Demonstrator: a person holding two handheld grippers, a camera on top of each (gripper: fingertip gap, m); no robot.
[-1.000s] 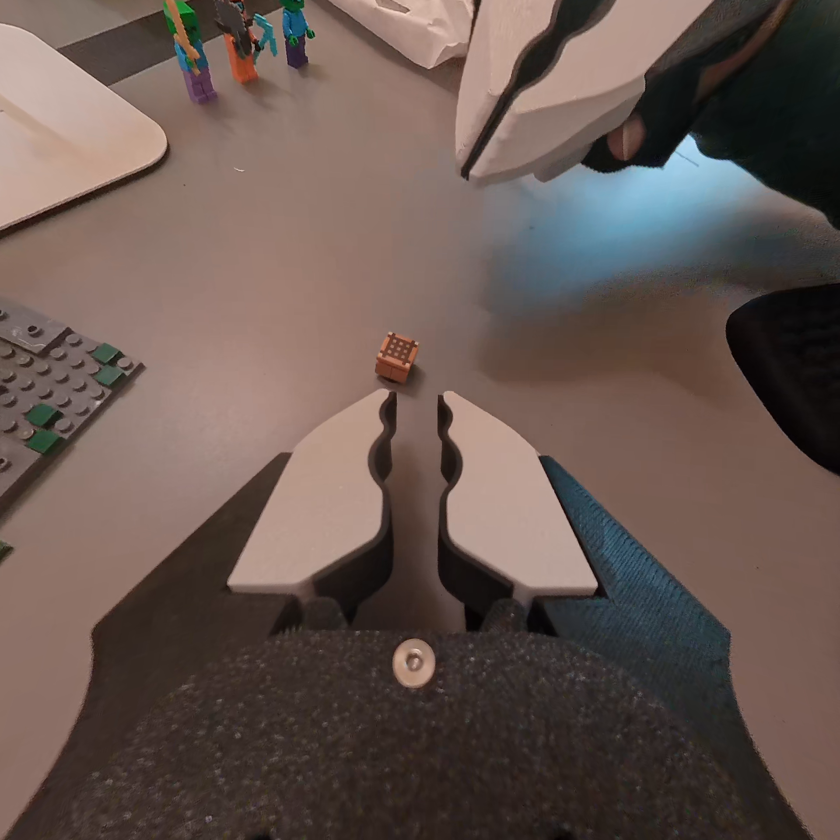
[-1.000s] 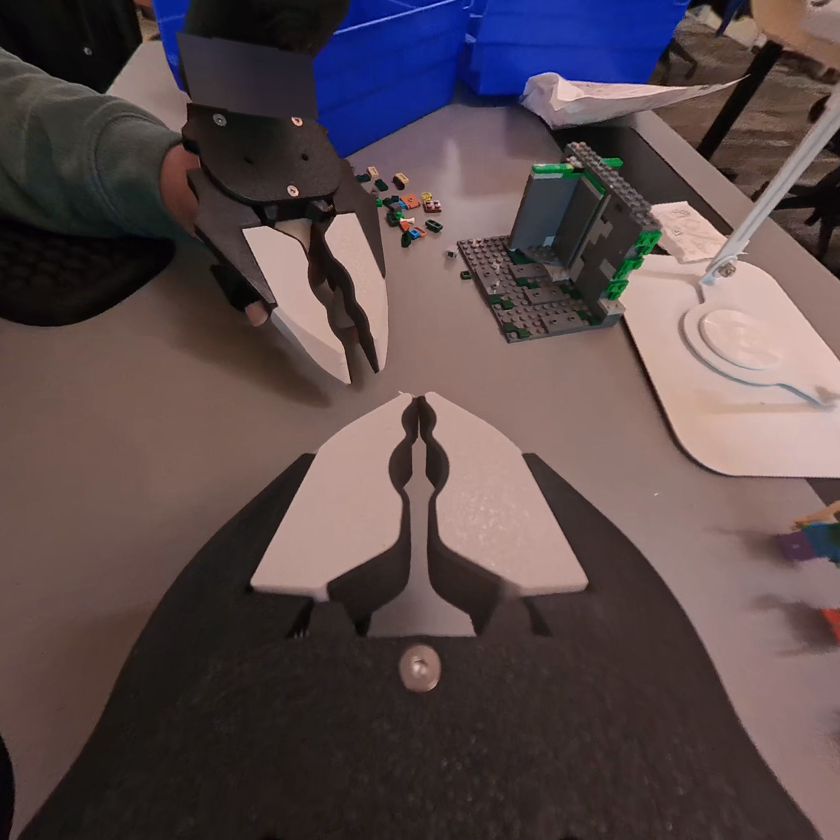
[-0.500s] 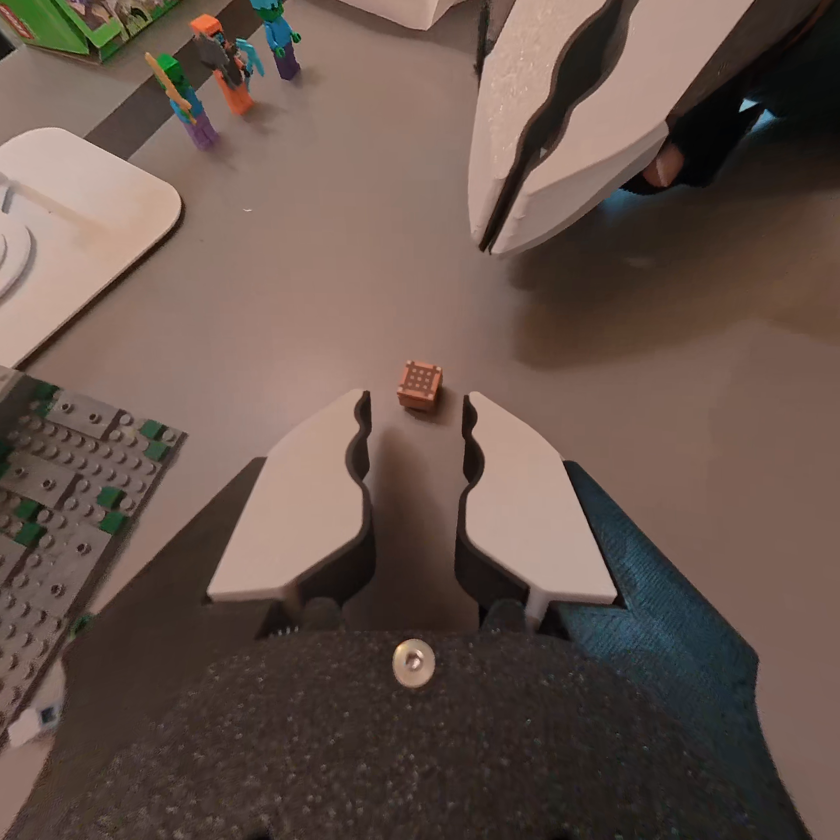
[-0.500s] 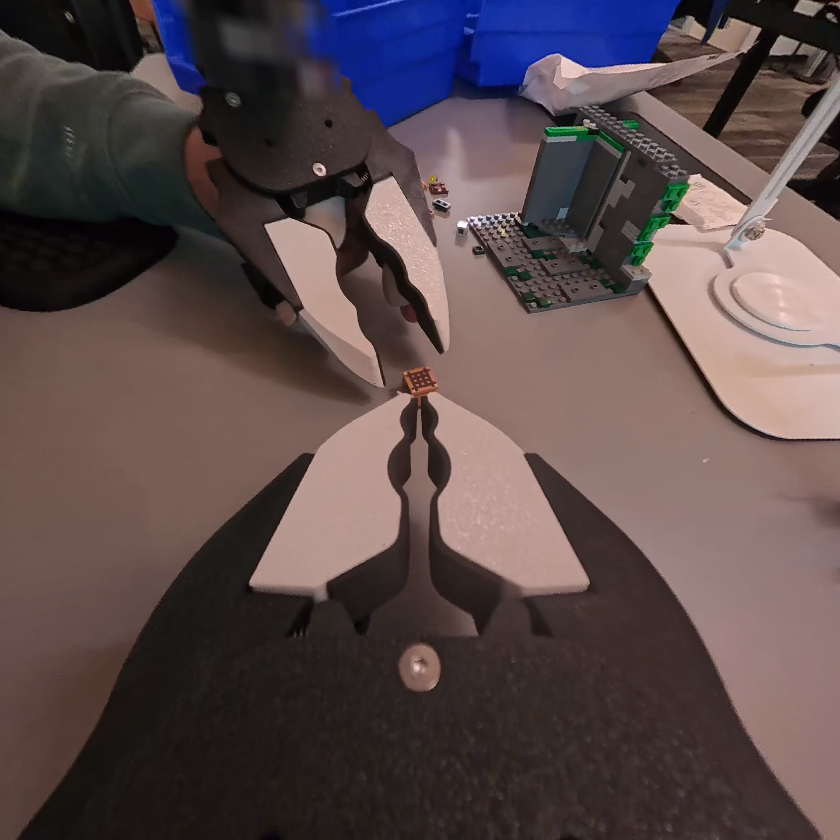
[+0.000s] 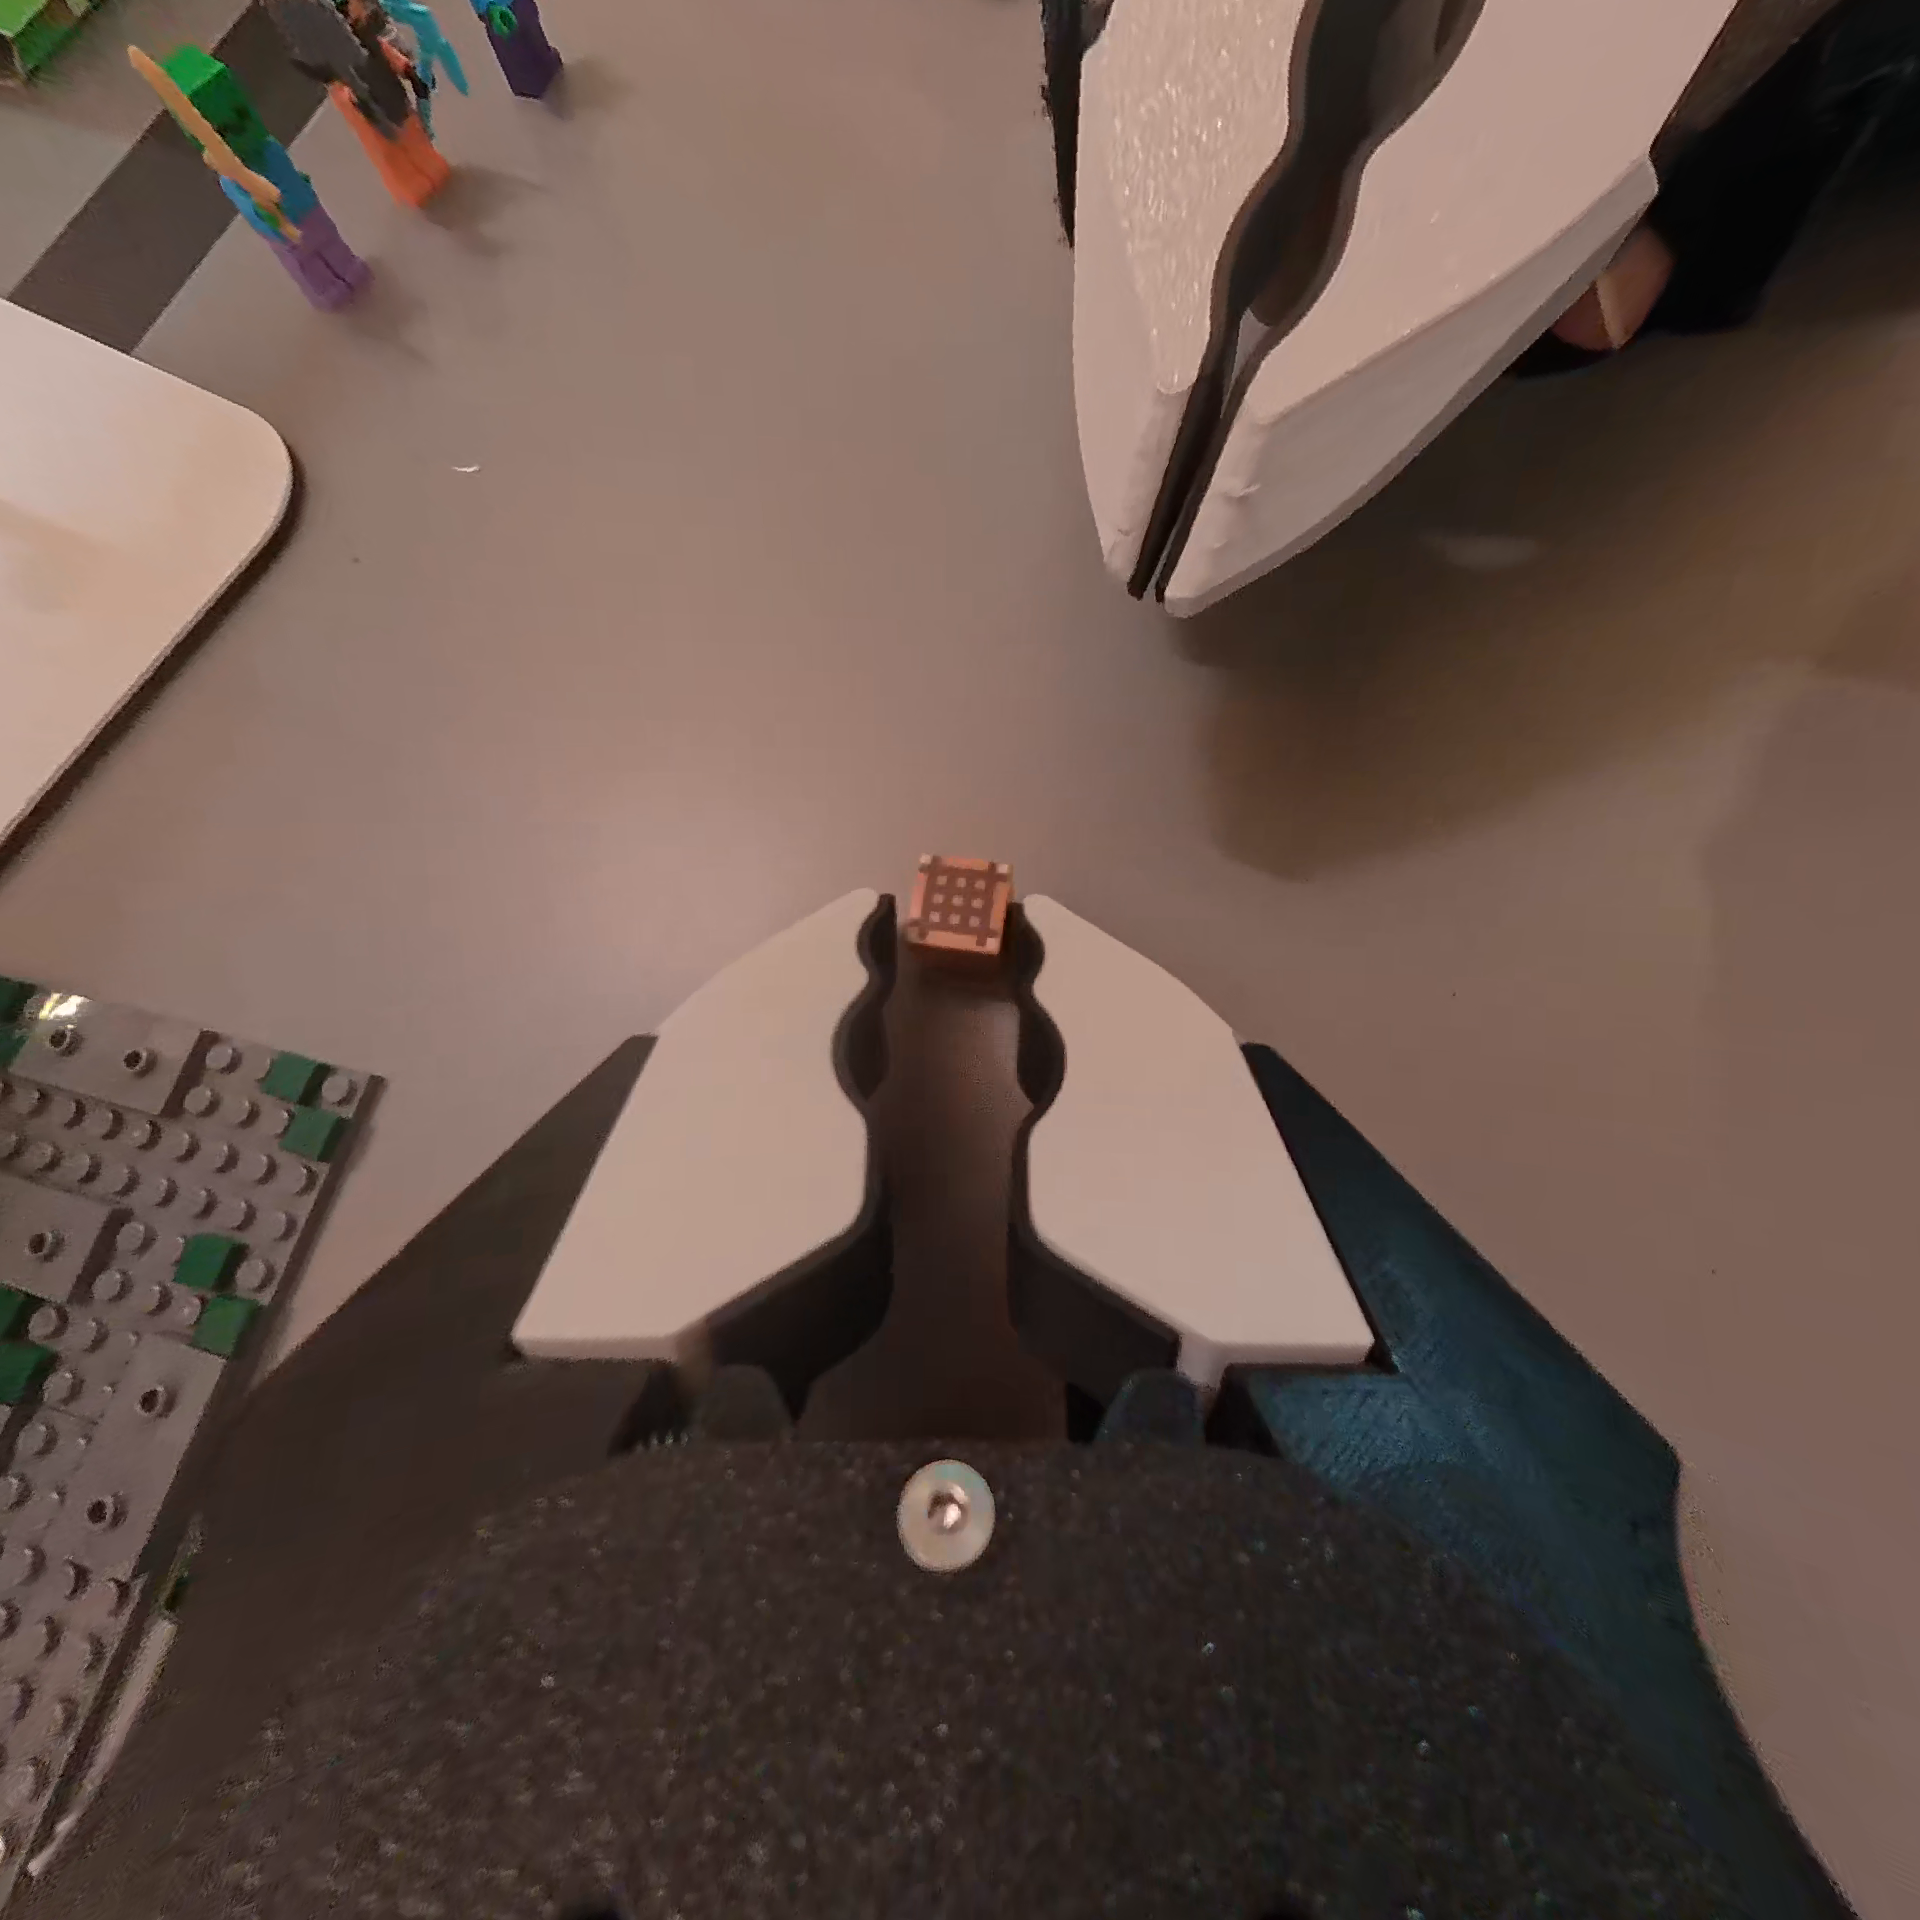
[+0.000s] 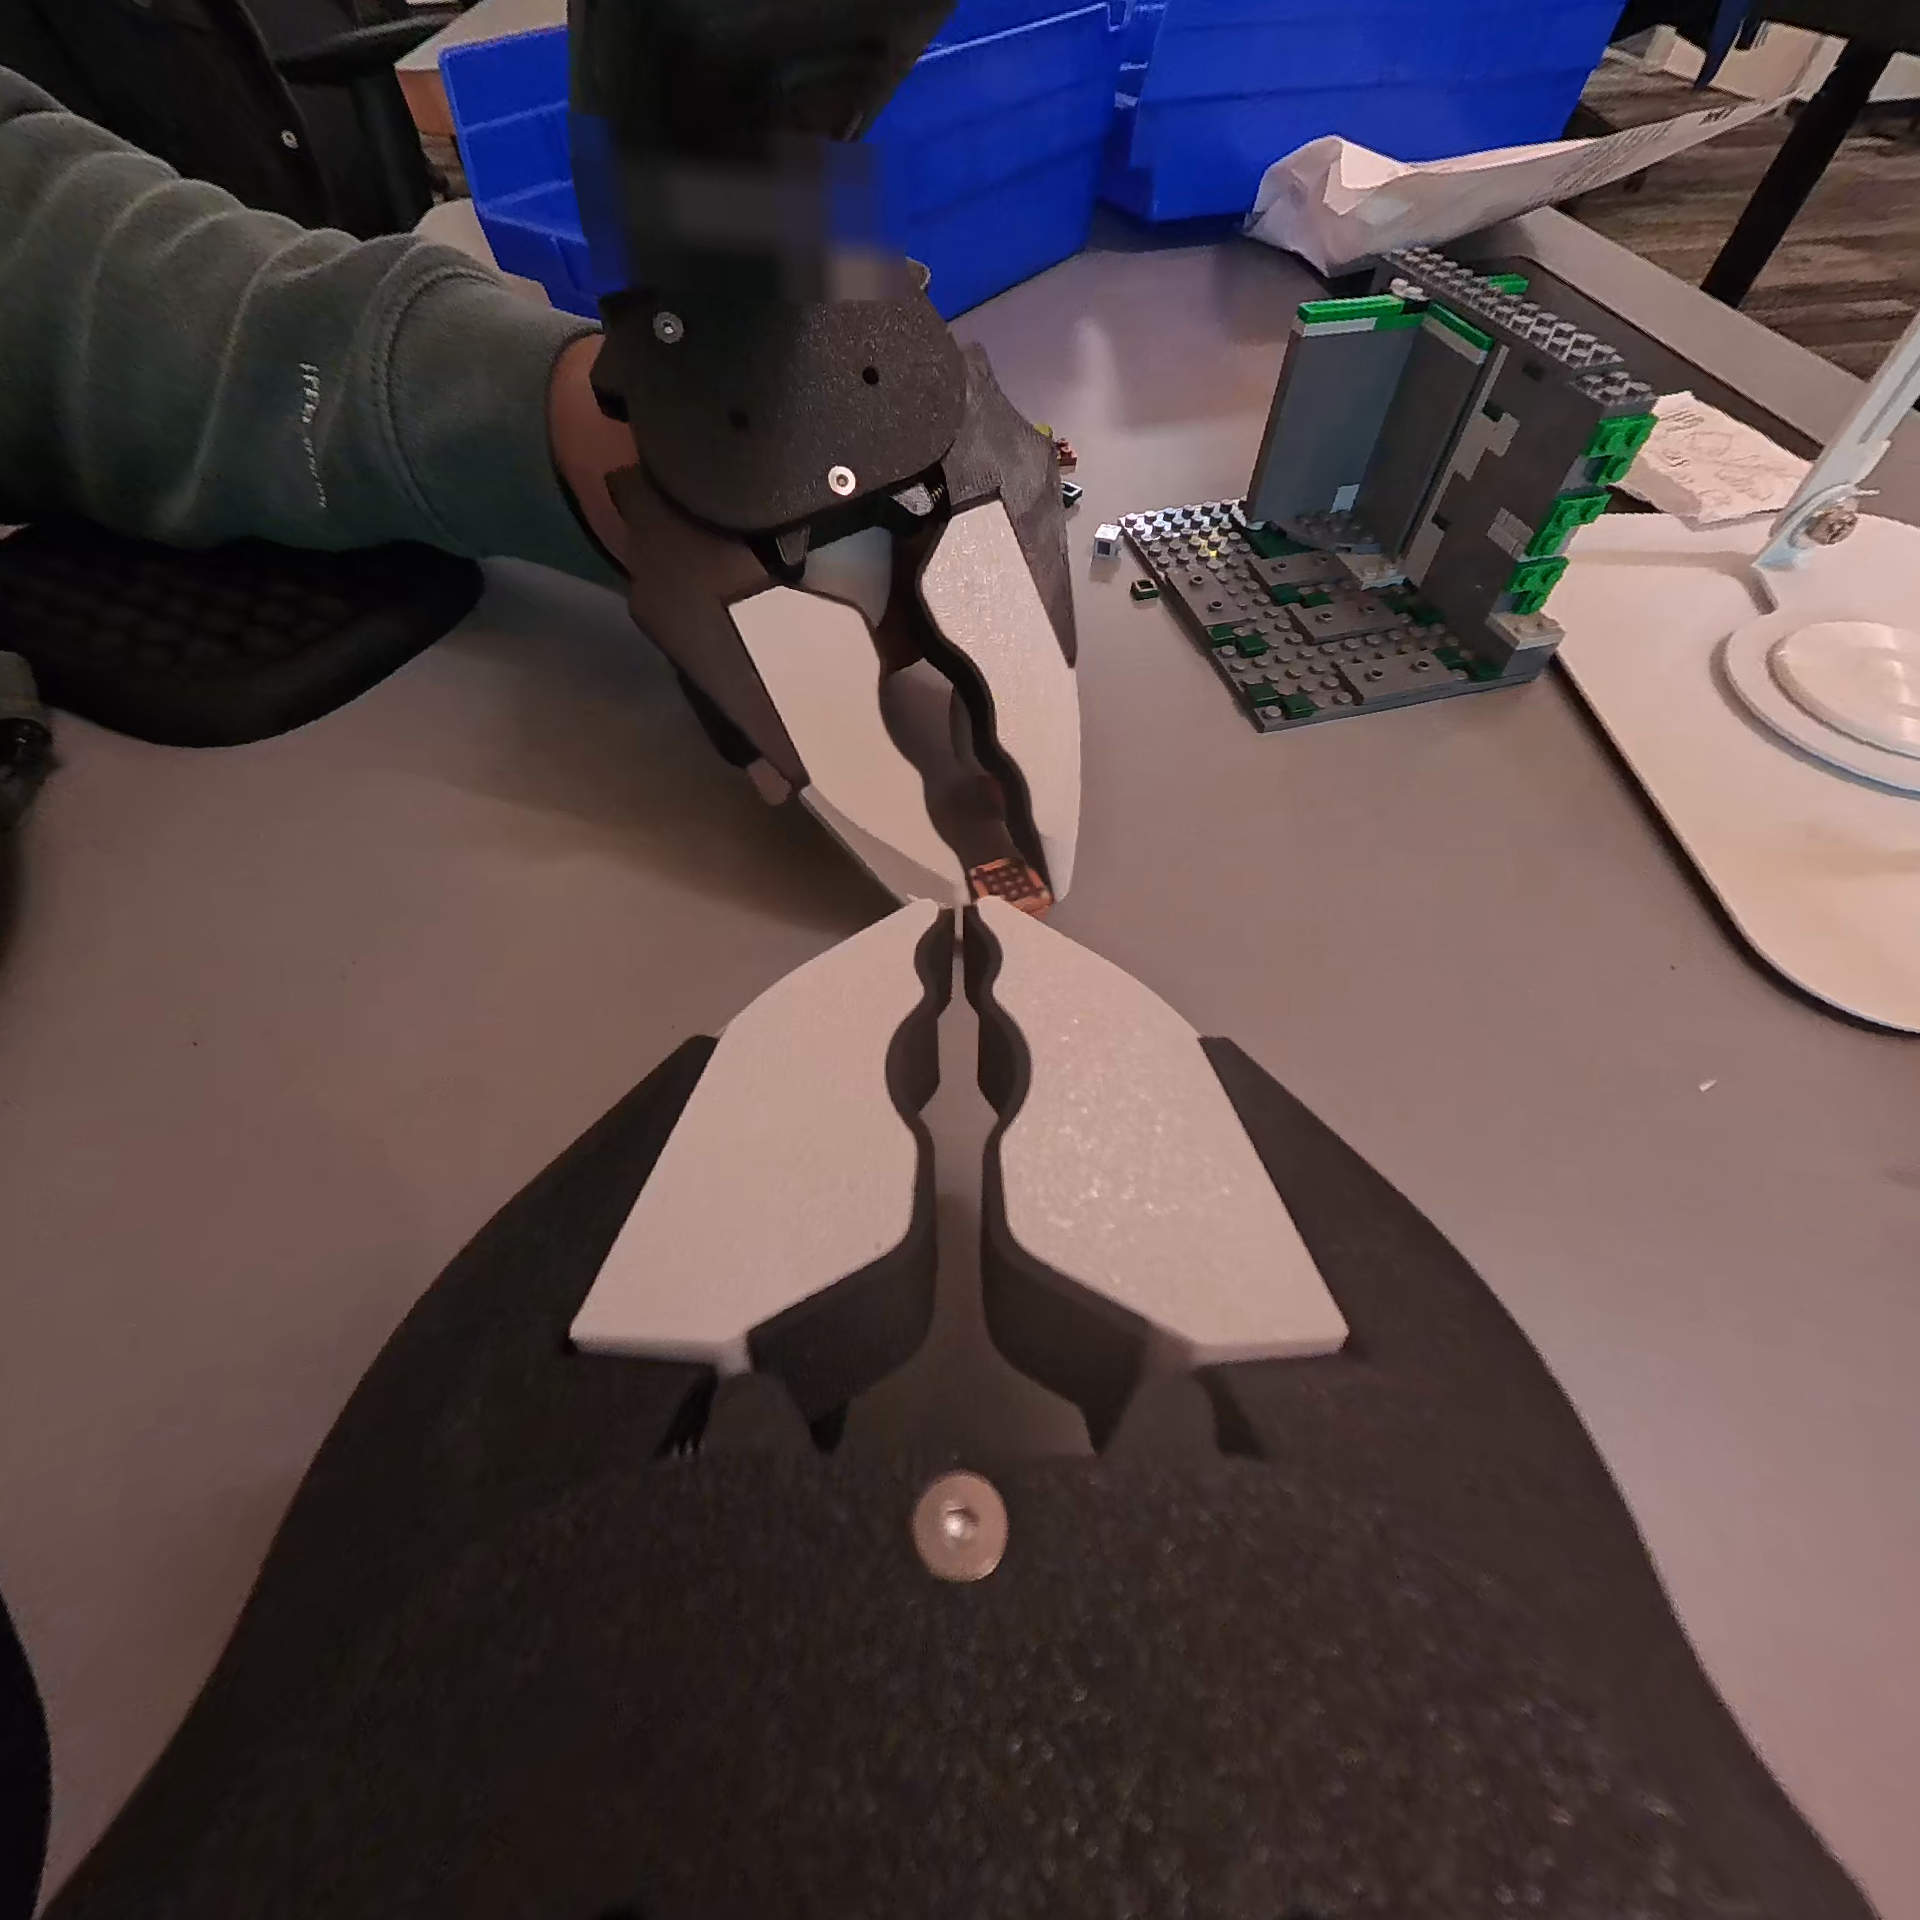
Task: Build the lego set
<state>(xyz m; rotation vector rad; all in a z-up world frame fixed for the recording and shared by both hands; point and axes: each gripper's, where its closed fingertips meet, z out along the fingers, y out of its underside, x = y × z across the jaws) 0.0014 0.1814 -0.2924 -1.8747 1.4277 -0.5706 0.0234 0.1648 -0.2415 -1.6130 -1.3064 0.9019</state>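
A small brown cube brick with a grid top (image 5: 958, 912) rests on the grey table. My left gripper (image 5: 956, 920) has its two fingertips pressed against the cube's sides. The right wrist view shows the same grip (image 6: 1006, 883), with the left gripper tilted down from the far left. My right gripper (image 6: 957, 914) is shut and empty, its tips just in front of the cube. It also hangs at the upper right of the left wrist view (image 5: 1158, 592). The partly built grey and green lego wall on its baseplate (image 6: 1434, 499) stands at the right.
The baseplate's studded corner (image 5: 135, 1195) lies left of my left gripper. Three minifigures (image 5: 270, 187) stand at the far left. A white lamp base (image 6: 1766, 727) is at the right. Blue bins (image 6: 1039, 156), crumpled paper (image 6: 1455, 177) and small loose pieces (image 6: 1107, 538) lie behind. Tip to tip, the grippers are about 6 cm apart.
My left gripper opened, moved forward around the brown cube and closed on its sides. My right gripper stayed shut and came nearer to the cube.
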